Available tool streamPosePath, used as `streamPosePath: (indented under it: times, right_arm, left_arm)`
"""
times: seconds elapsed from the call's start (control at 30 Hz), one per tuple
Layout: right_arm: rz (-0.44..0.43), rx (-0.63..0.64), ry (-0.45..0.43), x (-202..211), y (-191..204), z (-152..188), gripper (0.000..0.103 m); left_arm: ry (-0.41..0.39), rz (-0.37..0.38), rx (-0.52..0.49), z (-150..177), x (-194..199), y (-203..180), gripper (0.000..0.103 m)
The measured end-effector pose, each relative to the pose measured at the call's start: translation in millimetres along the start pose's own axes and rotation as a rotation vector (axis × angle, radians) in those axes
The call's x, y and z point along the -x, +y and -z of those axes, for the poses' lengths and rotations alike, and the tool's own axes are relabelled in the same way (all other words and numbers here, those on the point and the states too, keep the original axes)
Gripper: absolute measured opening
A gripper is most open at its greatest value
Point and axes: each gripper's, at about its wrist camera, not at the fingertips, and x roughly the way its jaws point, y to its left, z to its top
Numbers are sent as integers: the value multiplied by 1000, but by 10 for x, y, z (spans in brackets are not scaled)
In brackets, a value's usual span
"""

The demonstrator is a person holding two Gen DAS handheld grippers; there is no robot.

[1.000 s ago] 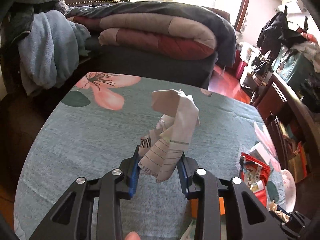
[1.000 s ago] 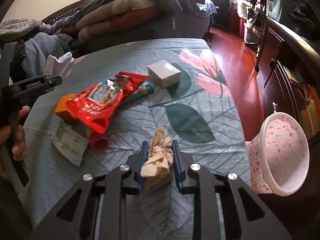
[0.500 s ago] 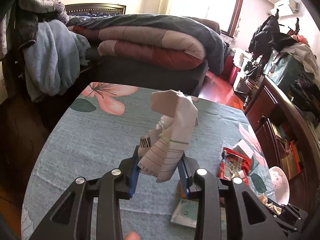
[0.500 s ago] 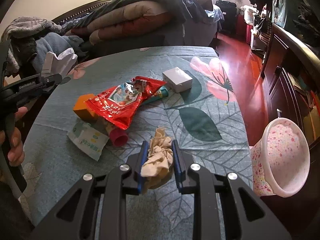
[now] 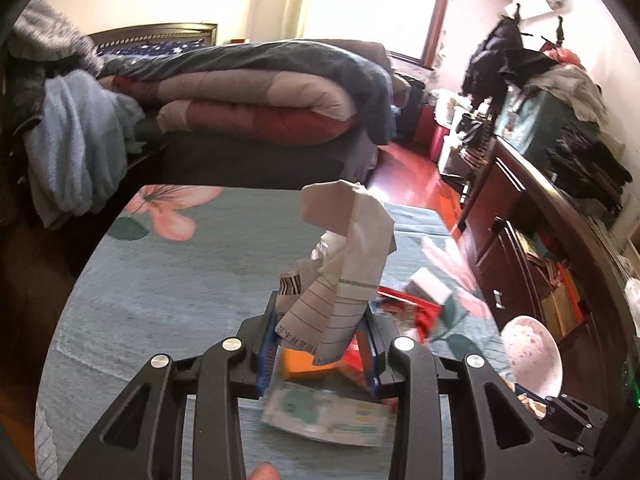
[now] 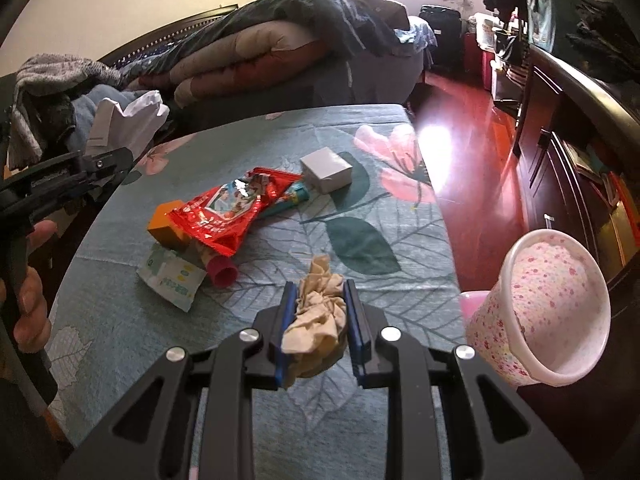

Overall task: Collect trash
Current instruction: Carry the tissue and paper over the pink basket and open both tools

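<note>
My left gripper (image 5: pixel 320 344) is shut on a crumpled lined paper (image 5: pixel 344 264) and holds it above the table; the paper also shows in the right wrist view (image 6: pixel 128 120). My right gripper (image 6: pixel 320 320) is shut on a crumpled brown tissue (image 6: pixel 318 312) above the table's near right part. On the table lie a red snack wrapper (image 6: pixel 228 212), an orange box (image 6: pixel 166 230), a wet-wipe packet (image 6: pixel 172 278), a pink cap (image 6: pixel 222 274) and a small grey box (image 6: pixel 326 170). A pink flowered trash bin (image 6: pixel 548 308) stands to the right, off the table edge.
The table has a teal flowered cloth (image 6: pixel 360 240). A bed with folded quilts (image 5: pixel 256 104) lies beyond it. A dark wooden cabinet (image 6: pixel 568 152) runs along the right, with red floor (image 6: pixel 472 140) between it and the table.
My left gripper has risen and swung right with the paper, bringing the trash pile and bin into its view. My right gripper has lifted slightly with the tissue.
</note>
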Motion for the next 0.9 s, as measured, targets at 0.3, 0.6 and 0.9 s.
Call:
streamPosePath:
  times: [0.3,0.6,0.9]
  right_arm:
    - [35,-65,-32,198,-373,60,24]
    - [101,-145,-55,400,-904,155,25]
    - [201,-261,-79,572,-1567,270,25]
  left_arm:
    - [1,99,-90,23,7,-629,35]
    - [21,209,-179,92,-55,-1264,35]
    - [60,330,-288,220,-227,-2031,36]
